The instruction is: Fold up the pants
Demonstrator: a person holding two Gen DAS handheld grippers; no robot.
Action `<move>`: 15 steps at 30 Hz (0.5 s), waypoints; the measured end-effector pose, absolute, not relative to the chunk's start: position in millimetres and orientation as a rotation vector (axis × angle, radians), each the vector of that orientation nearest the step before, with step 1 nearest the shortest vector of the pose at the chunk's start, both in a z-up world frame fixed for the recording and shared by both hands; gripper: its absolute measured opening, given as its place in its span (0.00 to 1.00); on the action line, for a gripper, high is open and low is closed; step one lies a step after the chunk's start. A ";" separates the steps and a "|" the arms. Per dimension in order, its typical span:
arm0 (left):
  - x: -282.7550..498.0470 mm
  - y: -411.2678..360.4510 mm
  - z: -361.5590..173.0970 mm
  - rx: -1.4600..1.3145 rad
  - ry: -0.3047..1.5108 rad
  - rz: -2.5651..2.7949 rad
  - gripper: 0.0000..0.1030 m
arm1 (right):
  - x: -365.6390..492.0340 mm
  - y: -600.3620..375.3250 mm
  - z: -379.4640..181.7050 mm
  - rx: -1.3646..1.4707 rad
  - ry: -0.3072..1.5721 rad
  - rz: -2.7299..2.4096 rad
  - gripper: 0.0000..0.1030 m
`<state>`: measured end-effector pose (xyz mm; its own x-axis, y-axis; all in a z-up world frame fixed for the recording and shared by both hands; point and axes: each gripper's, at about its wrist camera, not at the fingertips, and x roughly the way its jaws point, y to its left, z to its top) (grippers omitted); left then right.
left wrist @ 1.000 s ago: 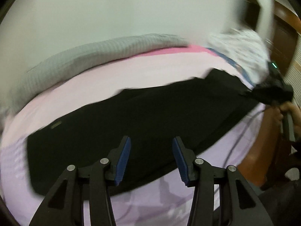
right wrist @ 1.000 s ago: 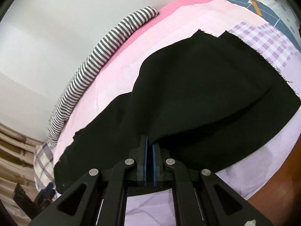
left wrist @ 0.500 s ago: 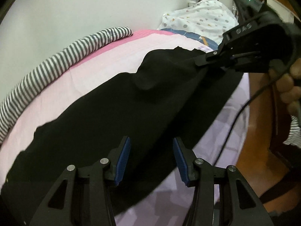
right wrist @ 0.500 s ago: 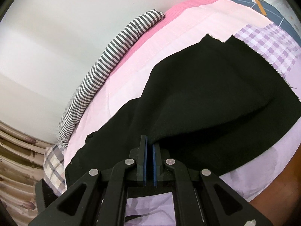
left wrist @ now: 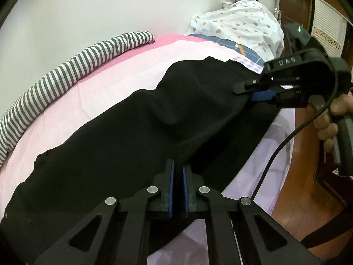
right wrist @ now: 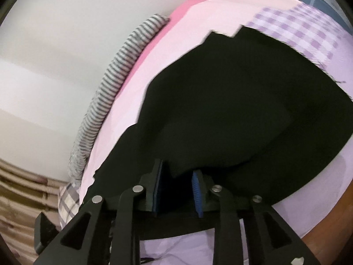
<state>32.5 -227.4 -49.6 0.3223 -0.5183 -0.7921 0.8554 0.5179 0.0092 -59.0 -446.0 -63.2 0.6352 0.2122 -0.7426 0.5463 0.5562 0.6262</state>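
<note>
The black pants (left wrist: 154,121) lie lengthwise on the pink and lilac bed sheet (left wrist: 106,81), the near long edge lifted into a fold. My left gripper (left wrist: 178,165) is shut on that fold near the bed's front edge. In the left wrist view the right gripper (left wrist: 242,90) is further along the pants at their far end, held by a person's hand (left wrist: 331,119). In the right wrist view the right gripper (right wrist: 177,176) has its jaws opening. A tip of the pants (right wrist: 242,110) hangs between the blue pads (right wrist: 196,185) without being pressed.
A striped rolled cloth (left wrist: 77,66) runs along the wall side of the bed. A white spotted cover (left wrist: 238,22) is heaped at the far end. A black cable (left wrist: 275,154) hangs from the right gripper over the bed's edge above the wooden floor (left wrist: 297,176).
My left gripper swept along the pants, then shut on the lifted fold. The right gripper, shut on the fabric before, has parted its jaws and dipped a little.
</note>
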 end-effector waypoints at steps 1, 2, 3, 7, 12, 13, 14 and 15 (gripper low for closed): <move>33.2 -227.1 -48.9 0.472 0.828 -0.945 0.07 | -61.2 -448.7 -65.6 1.007 0.895 -0.235 0.26; 33.7 -226.8 -48.1 0.469 0.829 -0.941 0.07 | -64.4 -451.1 -67.4 1.028 0.894 -0.230 0.26; 34.4 -226.3 -47.3 0.465 0.830 -0.938 0.07 | -67.9 -451.8 -67.4 1.033 0.898 -0.231 0.27; 37.5 -224.0 -42.2 0.439 0.833 -0.928 0.07 | -80.5 -449.1 -63.0 1.026 0.913 -0.240 0.29; 43.2 -221.3 -33.5 0.399 0.835 -0.922 0.07 | -88.6 -448.5 -72.5 1.074 0.914 -0.234 0.34; 43.7 -221.2 -32.4 0.398 0.835 -0.922 0.07 | -89.2 -451.6 -74.5 1.091 0.899 -0.236 0.34; 43.7 -221.2 -32.0 0.400 0.837 -0.922 0.07 | -89.6 -454.6 -76.0 1.106 0.885 -0.238 0.34; 43.1 -221.3 -31.8 0.404 0.835 -0.920 0.07 | -89.7 -460.7 -76.3 1.115 0.869 -0.251 0.34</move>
<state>43.1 -221.3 -31.8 0.3317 -0.5341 -0.7776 0.8259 0.5628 -0.0342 -89.7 -460.7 -76.3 0.6564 0.2338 -0.7173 0.5802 0.4513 0.6780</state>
